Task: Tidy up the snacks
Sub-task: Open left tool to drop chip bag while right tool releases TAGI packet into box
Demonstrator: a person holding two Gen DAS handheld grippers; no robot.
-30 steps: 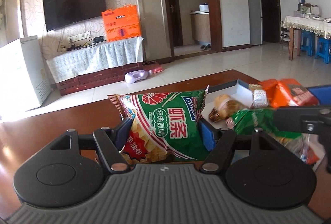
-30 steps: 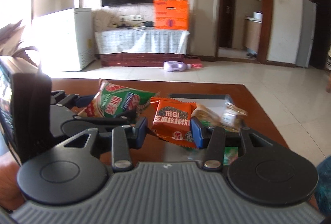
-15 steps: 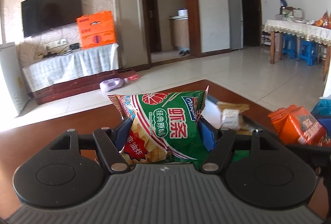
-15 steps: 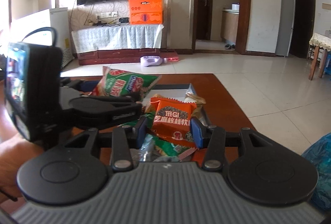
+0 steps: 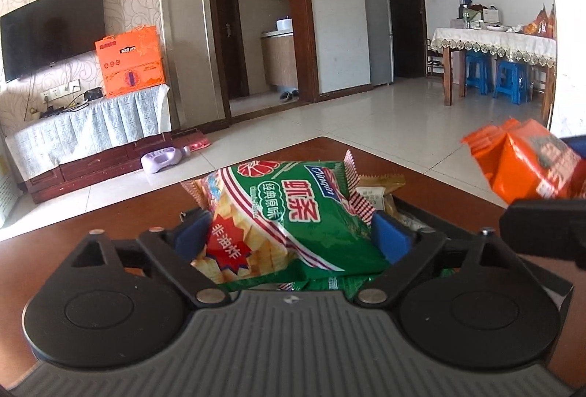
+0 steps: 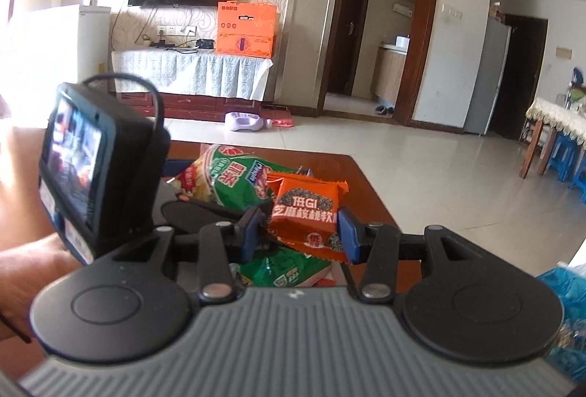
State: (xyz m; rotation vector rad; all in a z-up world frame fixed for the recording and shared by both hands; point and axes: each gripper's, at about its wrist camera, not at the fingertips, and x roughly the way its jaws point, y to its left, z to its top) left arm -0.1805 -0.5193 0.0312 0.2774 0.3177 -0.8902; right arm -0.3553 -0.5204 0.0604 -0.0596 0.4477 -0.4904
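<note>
Here, crinkly green snack bag lies between opening jaws.

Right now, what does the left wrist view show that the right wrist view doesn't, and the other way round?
Left only: the tan packet behind the green snack bag, in the dark tray; left tongs opening around that bag.

Right only: the right tongs clamped on the orange packet, smaller green packets below, the left device's screen.

Both: green bag, orange packet, wooden table.
</note>
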